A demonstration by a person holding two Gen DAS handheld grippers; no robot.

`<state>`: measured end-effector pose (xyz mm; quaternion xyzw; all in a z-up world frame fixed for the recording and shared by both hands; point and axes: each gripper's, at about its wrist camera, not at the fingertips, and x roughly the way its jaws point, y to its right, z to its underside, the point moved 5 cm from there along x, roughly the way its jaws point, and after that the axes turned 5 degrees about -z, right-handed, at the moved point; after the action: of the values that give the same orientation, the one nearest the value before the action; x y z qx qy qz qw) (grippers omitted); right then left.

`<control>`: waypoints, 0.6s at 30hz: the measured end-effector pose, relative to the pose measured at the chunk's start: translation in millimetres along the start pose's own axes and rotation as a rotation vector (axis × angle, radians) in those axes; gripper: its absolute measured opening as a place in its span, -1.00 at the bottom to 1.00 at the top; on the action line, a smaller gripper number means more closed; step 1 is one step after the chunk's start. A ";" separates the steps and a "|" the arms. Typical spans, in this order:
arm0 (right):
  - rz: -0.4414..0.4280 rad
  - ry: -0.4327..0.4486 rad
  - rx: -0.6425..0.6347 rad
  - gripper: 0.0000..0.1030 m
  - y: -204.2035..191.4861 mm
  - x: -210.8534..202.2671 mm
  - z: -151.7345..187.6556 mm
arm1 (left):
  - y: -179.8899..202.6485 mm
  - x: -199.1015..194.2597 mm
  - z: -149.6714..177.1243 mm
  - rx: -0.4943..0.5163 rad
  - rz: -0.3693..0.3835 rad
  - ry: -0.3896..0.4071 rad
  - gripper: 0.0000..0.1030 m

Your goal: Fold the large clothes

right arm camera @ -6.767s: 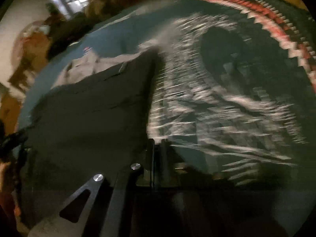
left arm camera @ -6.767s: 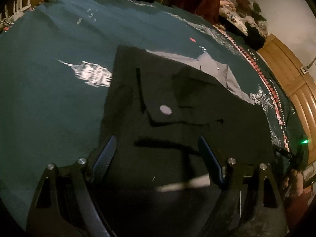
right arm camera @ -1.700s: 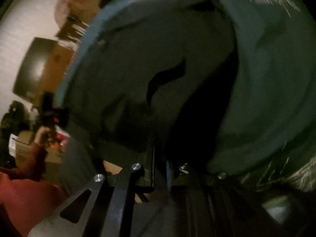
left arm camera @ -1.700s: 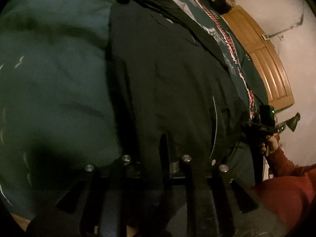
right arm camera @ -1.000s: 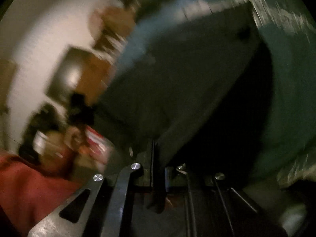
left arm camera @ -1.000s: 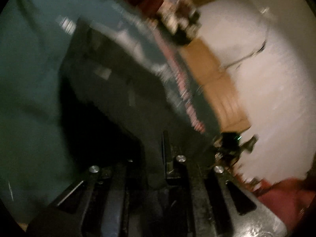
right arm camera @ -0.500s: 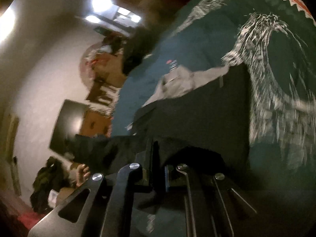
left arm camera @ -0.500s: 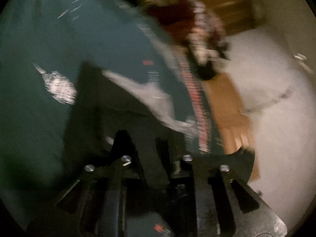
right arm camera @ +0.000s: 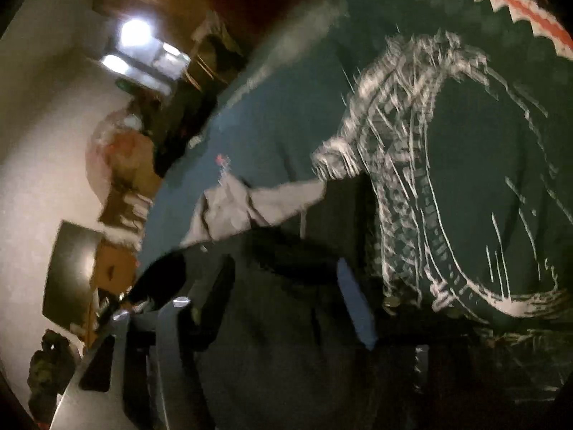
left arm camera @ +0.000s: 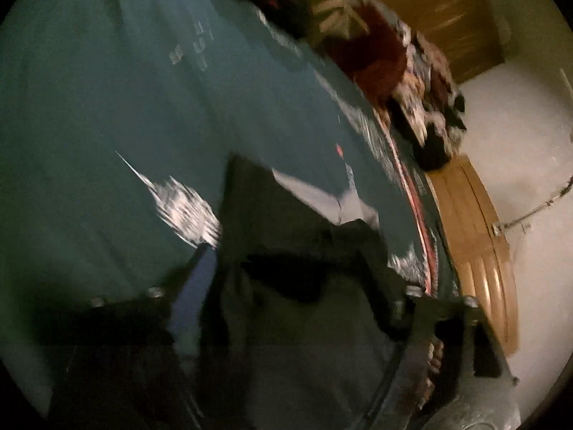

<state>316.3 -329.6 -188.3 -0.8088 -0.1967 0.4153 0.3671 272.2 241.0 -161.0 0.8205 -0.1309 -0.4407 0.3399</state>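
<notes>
Both claws just opened: left claw (left arm camera: 297, 279) and right claw (right arm camera: 283, 286) now spread wide, pads off the folded dark fabric garment (left arm camera: 304, 251), which lies between the fingers on the teal patterned bedspread (left arm camera: 107, 107).

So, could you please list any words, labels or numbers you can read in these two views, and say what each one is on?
None can be read.
Teal blanket: small pale marks, too blurred to read.
Same blanket: a small red mark, too small to tell.
Dark garment: no legible label.
</notes>
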 end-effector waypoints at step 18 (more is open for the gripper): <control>0.334 -0.010 -0.307 -0.15 -19.5 28.2 21.8 | -25.2 42.0 35.2 0.139 -0.219 -0.119 0.33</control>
<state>314.6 -290.0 -196.8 -0.8744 -0.1226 0.4396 0.1648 265.7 222.4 -218.0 0.8238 -0.0909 -0.5129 0.2236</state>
